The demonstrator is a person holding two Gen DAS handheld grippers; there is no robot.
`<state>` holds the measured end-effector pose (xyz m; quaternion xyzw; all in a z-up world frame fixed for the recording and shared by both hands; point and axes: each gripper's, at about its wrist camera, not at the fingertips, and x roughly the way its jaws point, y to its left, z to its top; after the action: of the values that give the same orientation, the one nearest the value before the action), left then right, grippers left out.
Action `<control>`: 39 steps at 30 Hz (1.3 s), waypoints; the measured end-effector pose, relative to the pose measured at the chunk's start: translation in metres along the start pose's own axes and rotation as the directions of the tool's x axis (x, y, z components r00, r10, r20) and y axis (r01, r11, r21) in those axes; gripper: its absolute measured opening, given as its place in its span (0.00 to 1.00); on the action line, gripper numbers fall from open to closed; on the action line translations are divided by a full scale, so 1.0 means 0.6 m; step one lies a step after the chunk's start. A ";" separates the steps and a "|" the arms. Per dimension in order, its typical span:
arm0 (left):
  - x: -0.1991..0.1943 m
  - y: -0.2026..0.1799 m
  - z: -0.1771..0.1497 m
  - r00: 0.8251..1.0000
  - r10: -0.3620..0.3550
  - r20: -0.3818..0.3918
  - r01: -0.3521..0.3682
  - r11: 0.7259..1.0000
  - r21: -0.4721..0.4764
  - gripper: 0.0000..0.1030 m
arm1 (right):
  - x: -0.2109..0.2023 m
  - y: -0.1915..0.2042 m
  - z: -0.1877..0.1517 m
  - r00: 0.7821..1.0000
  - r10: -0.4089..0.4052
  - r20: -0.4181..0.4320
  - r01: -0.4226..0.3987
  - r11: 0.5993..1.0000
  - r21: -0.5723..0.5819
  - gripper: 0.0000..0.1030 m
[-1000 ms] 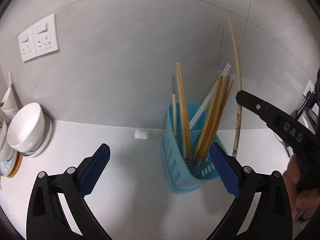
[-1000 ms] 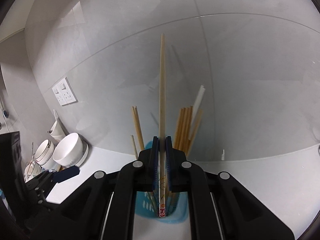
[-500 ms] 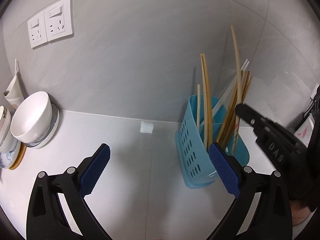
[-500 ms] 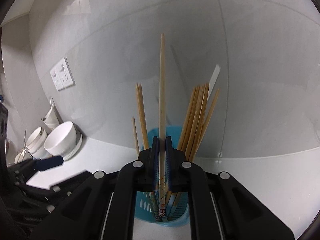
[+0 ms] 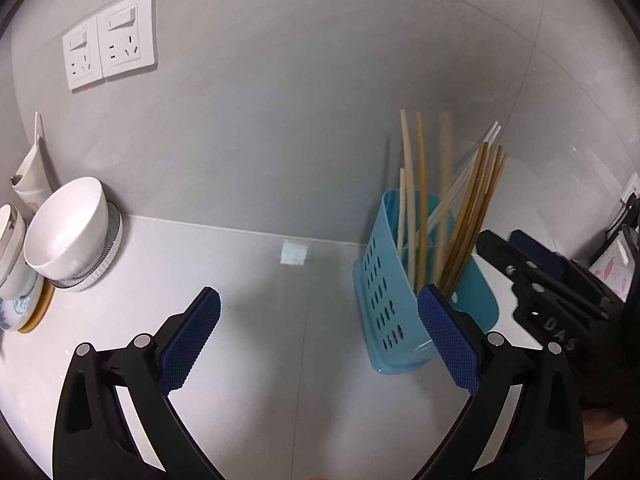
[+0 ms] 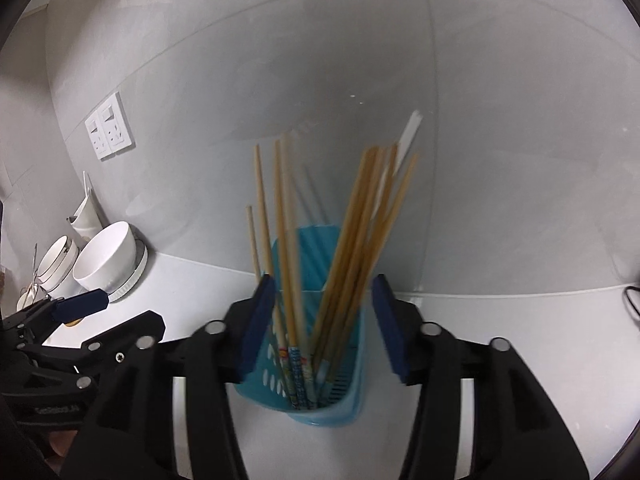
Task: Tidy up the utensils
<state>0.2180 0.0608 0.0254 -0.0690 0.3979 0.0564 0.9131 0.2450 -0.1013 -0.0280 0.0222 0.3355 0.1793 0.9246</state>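
Note:
A blue perforated utensil holder (image 6: 344, 380) (image 5: 394, 312) stands on the white counter by the wall, with several wooden chopsticks (image 6: 360, 232) (image 5: 468, 216) upright in it. My right gripper (image 6: 322, 320) hovers just above the holder's near rim. Its jaws are opening, and a pale chopstick with a patterned end (image 6: 290, 280), blurred, stands loose between them inside the holder, touching neither pad. My left gripper (image 5: 318, 332) stands open over bare counter left of the holder, nothing between its fingers. The right gripper (image 5: 536, 276) shows at the right edge of the left wrist view.
White bowls (image 5: 72, 236) (image 6: 108, 256) and plates are stacked at the far left against the wall. A double wall socket (image 5: 110, 40) sits above them. Cables and a small box (image 5: 612, 260) lie at the far right.
The right gripper lowered the pale chopstick into the holder, then let it go as its jaws parted. The left gripper's view has shifted left, so the holder now sits farther right.

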 end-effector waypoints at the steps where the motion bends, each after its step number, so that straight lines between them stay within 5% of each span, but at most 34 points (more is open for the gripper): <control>1: -0.006 -0.002 -0.001 1.000 0.004 0.007 -0.004 1.000 -0.001 0.94 | -0.007 -0.003 0.002 1.000 -0.006 -0.004 0.006 1.000 -0.001 0.60; 4: -0.026 -0.008 -0.002 1.000 0.011 0.025 -0.011 1.000 0.004 0.94 | -0.035 -0.014 0.007 1.000 -0.021 -0.004 0.022 1.000 0.002 0.74; 12: -0.067 -0.019 -0.020 1.000 -0.013 0.020 0.013 1.000 -0.002 0.94 | -0.108 -0.028 -0.008 0.998 -0.056 -0.022 0.056 0.998 -0.003 0.92; 22: -0.093 -0.041 -0.062 0.999 -0.020 -0.035 0.022 0.999 0.043 0.94 | -0.152 -0.038 -0.064 0.986 -0.109 -0.127 0.108 0.994 -0.017 0.92; 39: -0.104 -0.051 -0.066 0.999 -0.039 -0.035 0.040 0.998 0.040 0.94 | -0.165 -0.044 -0.067 0.982 -0.130 -0.136 0.131 0.991 -0.004 0.92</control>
<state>0.1522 0.0209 0.0469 -0.0592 0.4131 0.0289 0.9083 0.1579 -0.1633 -0.0029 -0.0101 0.3990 0.1185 0.9092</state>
